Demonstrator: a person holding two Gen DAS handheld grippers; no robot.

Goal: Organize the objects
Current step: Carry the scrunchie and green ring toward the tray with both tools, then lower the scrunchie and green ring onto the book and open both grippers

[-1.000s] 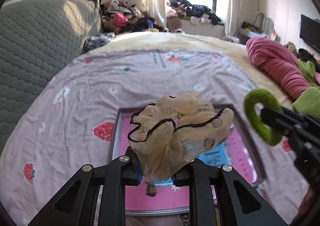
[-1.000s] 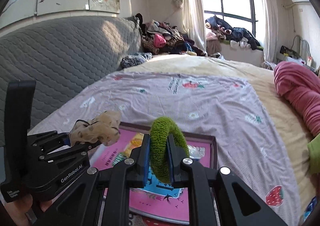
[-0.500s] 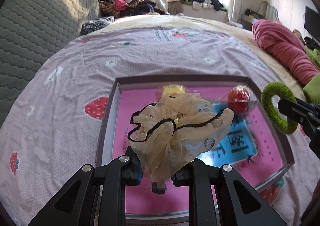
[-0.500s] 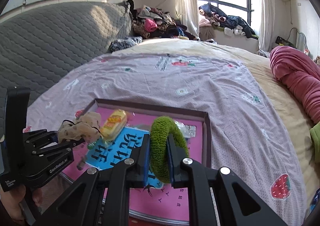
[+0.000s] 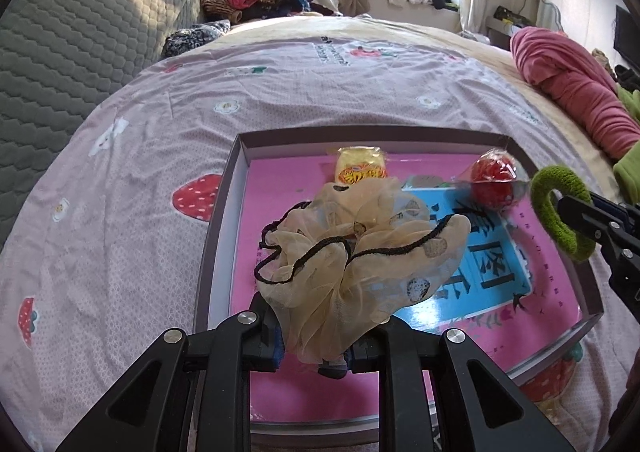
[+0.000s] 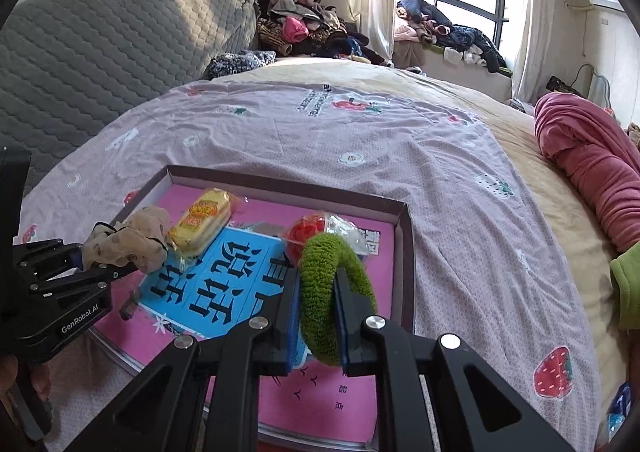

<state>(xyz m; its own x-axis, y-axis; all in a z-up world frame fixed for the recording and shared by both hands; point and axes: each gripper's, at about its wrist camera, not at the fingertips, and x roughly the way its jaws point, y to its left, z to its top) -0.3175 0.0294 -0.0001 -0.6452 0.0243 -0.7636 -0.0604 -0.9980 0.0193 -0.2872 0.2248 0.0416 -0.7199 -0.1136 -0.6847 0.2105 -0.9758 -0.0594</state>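
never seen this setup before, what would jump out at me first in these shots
Two hair ties held over a pink-lined tray on the bed: a sheer beige scrunchie pinched in the left tongs, and a fuzzy green hair tie clamped in the right tongs. In the tray lie a yellow wrapped snack and a red wrapped sweet.

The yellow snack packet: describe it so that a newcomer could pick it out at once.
On the bed lies a shallow box with a pink and blue floor. The yellow snack packet lies at its far end, left of the round red wrapped item. It alone is oblong and yellow, with an orange label.
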